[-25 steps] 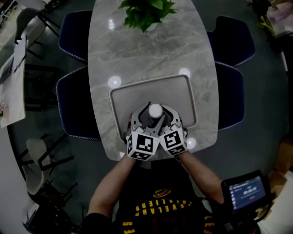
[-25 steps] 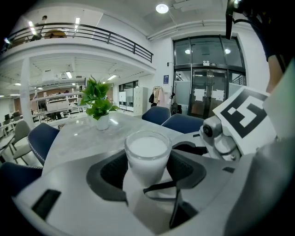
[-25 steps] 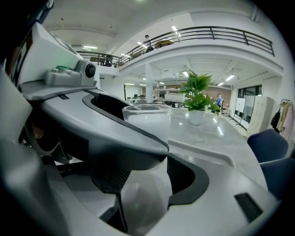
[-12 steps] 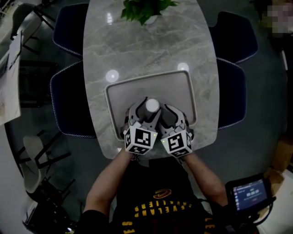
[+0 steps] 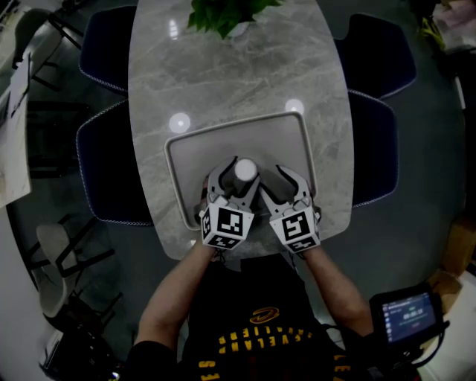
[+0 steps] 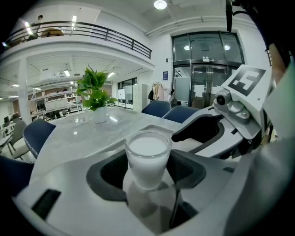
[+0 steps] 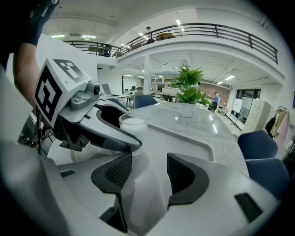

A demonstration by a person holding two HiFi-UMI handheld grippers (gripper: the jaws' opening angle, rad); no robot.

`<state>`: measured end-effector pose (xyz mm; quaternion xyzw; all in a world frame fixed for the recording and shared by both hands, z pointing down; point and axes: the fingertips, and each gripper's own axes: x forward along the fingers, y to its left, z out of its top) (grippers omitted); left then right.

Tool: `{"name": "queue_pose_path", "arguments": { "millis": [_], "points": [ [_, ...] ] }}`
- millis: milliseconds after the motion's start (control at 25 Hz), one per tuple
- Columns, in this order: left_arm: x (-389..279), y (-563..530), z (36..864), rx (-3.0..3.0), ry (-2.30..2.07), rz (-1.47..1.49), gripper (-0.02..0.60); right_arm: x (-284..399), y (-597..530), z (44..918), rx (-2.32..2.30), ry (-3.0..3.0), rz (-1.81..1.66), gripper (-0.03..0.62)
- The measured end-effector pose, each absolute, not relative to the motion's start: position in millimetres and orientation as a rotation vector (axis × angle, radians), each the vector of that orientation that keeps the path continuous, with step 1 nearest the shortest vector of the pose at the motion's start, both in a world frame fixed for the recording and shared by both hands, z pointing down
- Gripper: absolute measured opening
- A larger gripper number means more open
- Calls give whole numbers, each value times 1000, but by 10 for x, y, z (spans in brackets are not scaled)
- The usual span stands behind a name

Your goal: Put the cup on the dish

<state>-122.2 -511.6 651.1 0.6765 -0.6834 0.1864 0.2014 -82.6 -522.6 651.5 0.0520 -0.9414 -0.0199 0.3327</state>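
Note:
A white cup (image 5: pixel 245 170) full of white liquid stands upright on the grey rectangular tray (image 5: pixel 279 141), near its front edge. My left gripper (image 5: pixel 236 177) reaches in from the front, shut on the cup. In the left gripper view the cup (image 6: pixel 147 156) sits between the two dark pads, which touch its sides. My right gripper (image 5: pixel 288 182) hovers just right of the cup, open and empty. In the right gripper view its pads (image 7: pixel 115 173) stand apart with only tray between them, and the cup (image 7: pixel 133 125) shows behind the left gripper's finger (image 7: pixel 106 133).
The tray lies on a long marble table (image 5: pixel 238 74) near its front end. A potted plant (image 5: pixel 223 15) stands at the far end. Dark blue chairs (image 5: pixel 111 171) (image 5: pixel 375 149) flank both sides. The person's arms come in from the table's front edge.
My right gripper has moved to the right, away from the cup. The left gripper has stayed on the cup, which has not shifted on the tray.

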Motion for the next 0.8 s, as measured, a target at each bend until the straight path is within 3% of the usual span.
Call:
{"name": "queue_pose_path", "arguments": {
  "millis": [800],
  "points": [
    [-1181, -5091, 6591, 1852, -1952, 484, 261, -739, -5203, 6533, 130, -2455, -4, 225]
  ]
}}
